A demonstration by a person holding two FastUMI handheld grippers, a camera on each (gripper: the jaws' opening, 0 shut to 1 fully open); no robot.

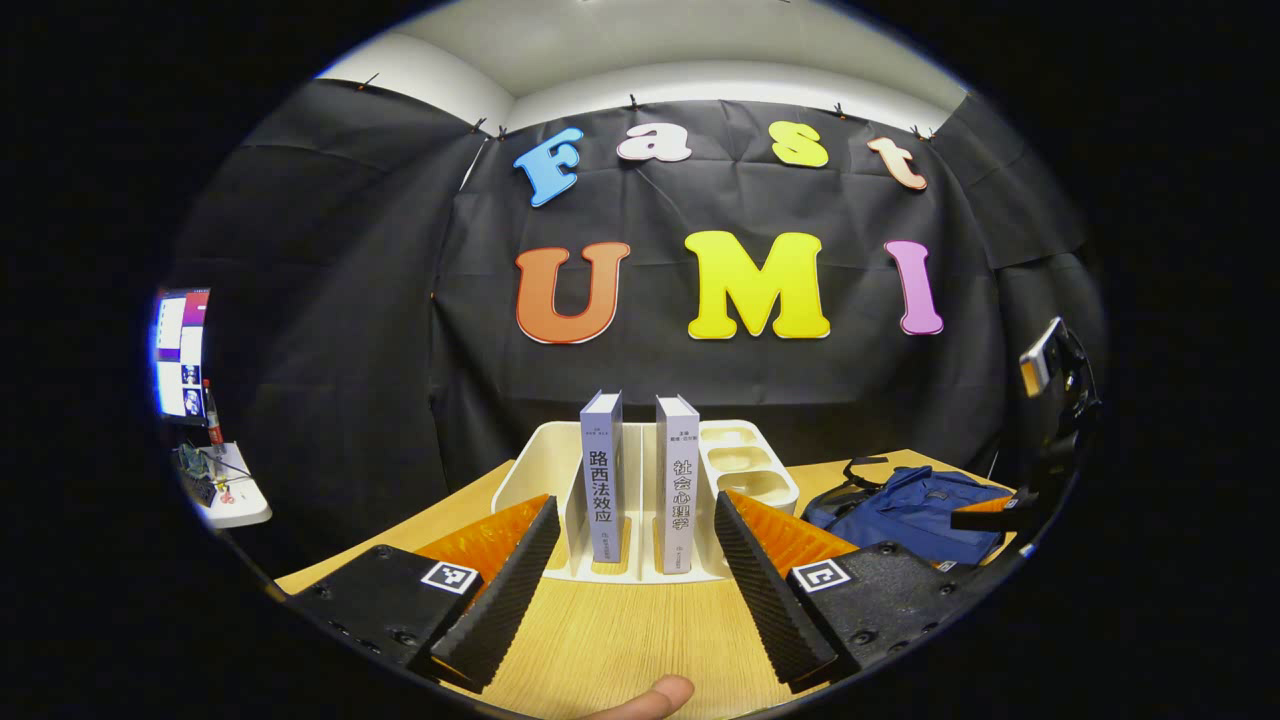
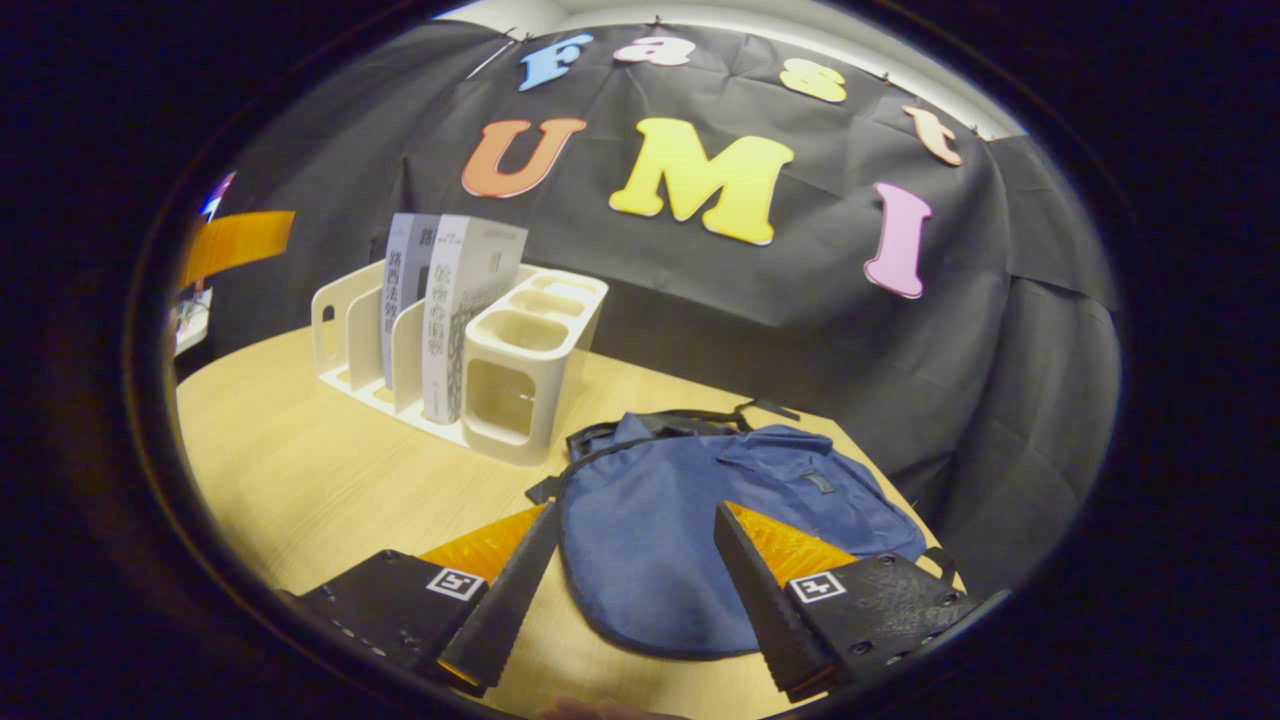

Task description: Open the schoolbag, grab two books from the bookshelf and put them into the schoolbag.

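Two wide-open grippers, left [image 1: 625,590] and right [image 2: 630,600]; I'd pinch the limp, closed blue fabric schoolbag [image 2: 700,510] at its zipper.

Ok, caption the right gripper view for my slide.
Open right gripper poised over the closed blue schoolbag, two upright books waiting in the cream bookshelf.

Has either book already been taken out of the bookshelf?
No: in the left gripper view both books stand upright in the bookshelf slots.
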